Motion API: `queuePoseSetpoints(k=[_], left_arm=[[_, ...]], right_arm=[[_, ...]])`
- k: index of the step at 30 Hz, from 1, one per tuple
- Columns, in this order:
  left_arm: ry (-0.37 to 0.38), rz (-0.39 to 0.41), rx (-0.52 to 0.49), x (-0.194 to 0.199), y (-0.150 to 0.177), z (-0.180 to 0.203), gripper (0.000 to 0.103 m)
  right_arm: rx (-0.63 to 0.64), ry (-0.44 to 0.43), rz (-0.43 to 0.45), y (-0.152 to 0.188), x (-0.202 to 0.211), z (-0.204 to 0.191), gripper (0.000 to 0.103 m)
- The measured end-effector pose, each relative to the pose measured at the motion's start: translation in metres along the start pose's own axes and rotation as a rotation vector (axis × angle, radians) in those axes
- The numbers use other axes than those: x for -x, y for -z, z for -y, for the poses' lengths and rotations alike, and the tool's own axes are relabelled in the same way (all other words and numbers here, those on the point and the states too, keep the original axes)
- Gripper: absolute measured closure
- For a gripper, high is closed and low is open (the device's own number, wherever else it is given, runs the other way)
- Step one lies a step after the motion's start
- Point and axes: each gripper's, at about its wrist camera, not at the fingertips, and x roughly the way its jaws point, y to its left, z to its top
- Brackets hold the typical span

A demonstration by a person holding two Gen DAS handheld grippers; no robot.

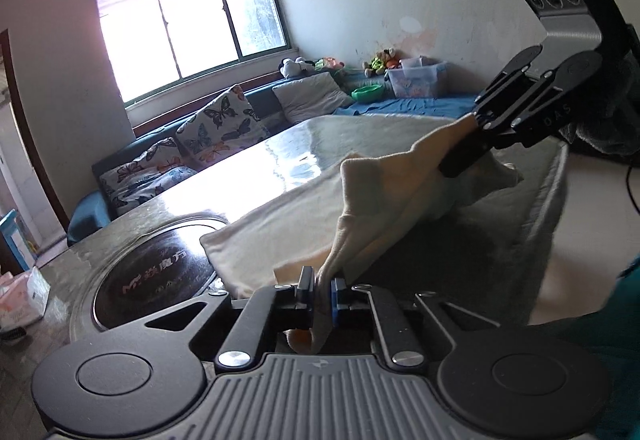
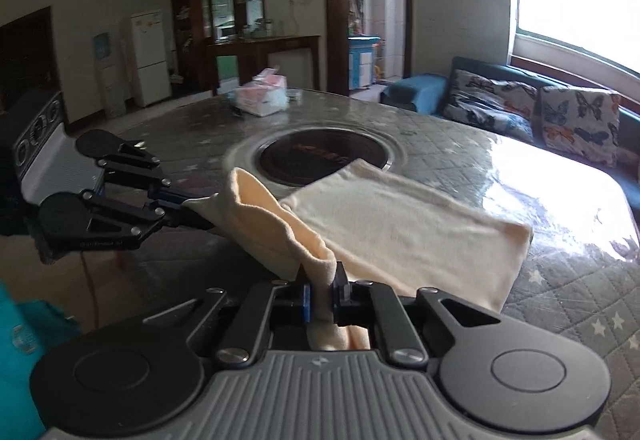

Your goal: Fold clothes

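Note:
A cream garment (image 1: 304,208) (image 2: 400,224) lies partly flat on the grey quilted table (image 1: 168,208) (image 2: 440,144), and its near edge is lifted off the surface. My left gripper (image 1: 322,292) is shut on one lifted corner; from the right wrist view it (image 2: 188,204) reaches in from the left, pinching that corner. My right gripper (image 2: 322,292) is shut on the other lifted corner, and it (image 1: 476,120) shows at the upper right in the left wrist view. The cloth sags in a fold between the two grippers.
A round black cooktop (image 1: 160,280) (image 2: 320,160) is set into the table's middle, and the garment's far edge reaches it. A tissue pack (image 2: 262,96) sits at the table's far side. A sofa with butterfly cushions (image 1: 224,124) (image 2: 540,112) runs under the window.

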Motion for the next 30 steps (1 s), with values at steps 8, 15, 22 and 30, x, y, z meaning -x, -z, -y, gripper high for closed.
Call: queuePoseSetpoints(k=[8, 15, 22, 30], left_arm=[[-0.002, 0.018, 0.039, 0.016, -0.001, -0.002, 0.095], [-0.044, 0.032, 0.058, -0.019, -0.022, -0.030, 0.095], [-0.088, -0.019, 0.090, -0.093, -0.046, -0.065, 0.095], [-0.118, -0.162, 0.139, -0.185, -0.035, -0.091, 0.091]], right_arm=[[0.036, -0.003, 0.006, -0.004, 0.025, -0.025, 0.097], [0.015, 0.017, 0.024, -0.025, 0.008, 0.000, 0.097], [0.028, 0.057, 0.011, -0.061, -0.038, 0.049, 0.097], [-0.040, 0.097, -0.088, -0.073, -0.125, 0.111, 0.096]])
